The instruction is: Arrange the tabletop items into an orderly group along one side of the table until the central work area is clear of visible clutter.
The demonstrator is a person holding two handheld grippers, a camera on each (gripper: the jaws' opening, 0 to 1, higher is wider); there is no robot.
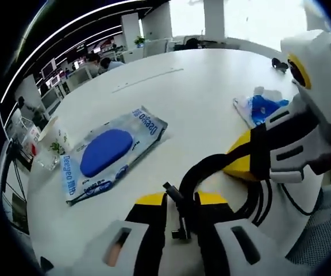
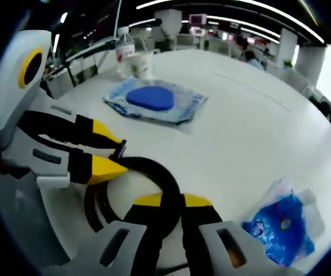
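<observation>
we are gripping a black cable (image 1: 197,172) coiled on the white worktop (image 1: 194,98), left claw (image 1: 181,201) and right claw (image 2: 171,201) both clamped on it, light and floppy so the loop is sagging, best taken mid-coil, wipes pack (image 1: 108,150) lying apart.

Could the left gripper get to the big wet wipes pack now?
Probably not yet: the left gripper seems shut on the black cable, as does the right gripper. Otherwise, bare table leads to the wet wipes pack.
</observation>
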